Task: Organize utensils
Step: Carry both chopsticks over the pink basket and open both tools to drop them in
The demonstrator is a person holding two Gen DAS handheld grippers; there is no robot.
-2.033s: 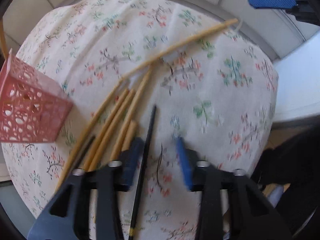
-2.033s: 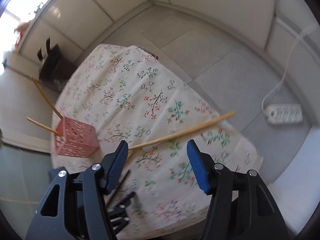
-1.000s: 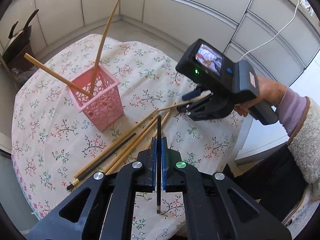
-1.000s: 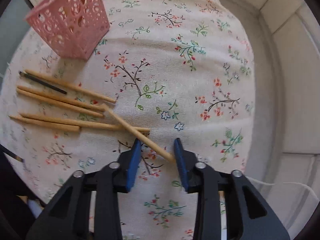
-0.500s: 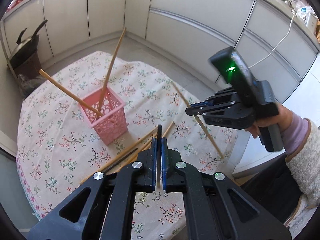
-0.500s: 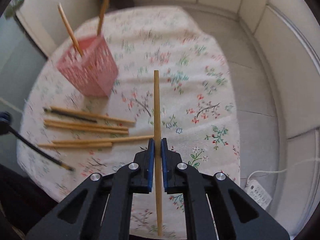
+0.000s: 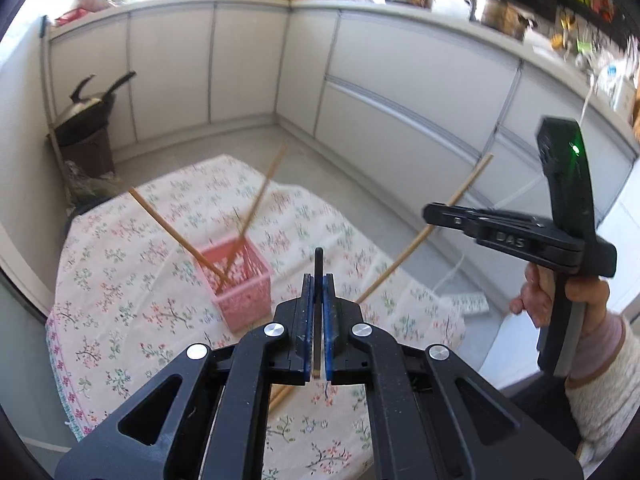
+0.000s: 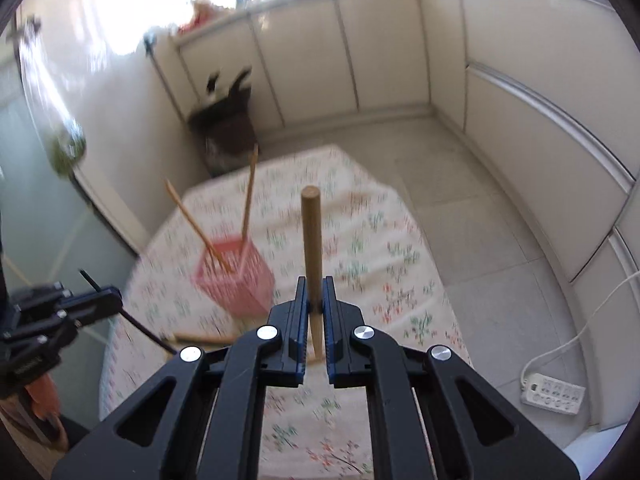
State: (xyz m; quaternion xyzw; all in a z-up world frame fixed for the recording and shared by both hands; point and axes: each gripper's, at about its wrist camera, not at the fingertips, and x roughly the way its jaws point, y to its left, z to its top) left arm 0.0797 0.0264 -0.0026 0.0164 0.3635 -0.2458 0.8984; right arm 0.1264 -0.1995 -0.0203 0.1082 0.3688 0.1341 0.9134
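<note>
Left gripper (image 7: 316,300): raised above the bench (image 7: 120,280), blue-padded fingers (image 7: 307,320) clamped on a black chopstick (image 7: 318,268), which stands nearly along the fingers with its tip poking out past them.

Right gripper (image 8: 314,308): also held aloft, fingers (image 8: 301,312) pinched tight on a wooden chopstick (image 8: 311,236), blunt end uppermost, pointing forward over the cloth. Seen in the left view as a black tool (image 7: 520,236) in a bare hand (image 7: 560,296), the stick slanting down toward the bench edge.

Pink basket (image 7: 240,284): perforated, upright on the bench, well ahead of both grippers. Two wooden chopsticks inside, leaning apart in a V: one tilted left (image 7: 172,232), one tilted right (image 7: 260,196).

Loose wooden chopsticks (image 8: 200,338): lying flat on the cloth near the basket foot, mostly hidden behind the fingers; count cannot be told.

Bench cover: floral tablecloth (image 8: 380,248), pale with small sprigs.

Surroundings: wok (image 7: 92,108) on a dark stand in the corner; white power strip (image 8: 554,394) on the tiled floor; cream cabinets (image 7: 400,92) along the walls.
</note>
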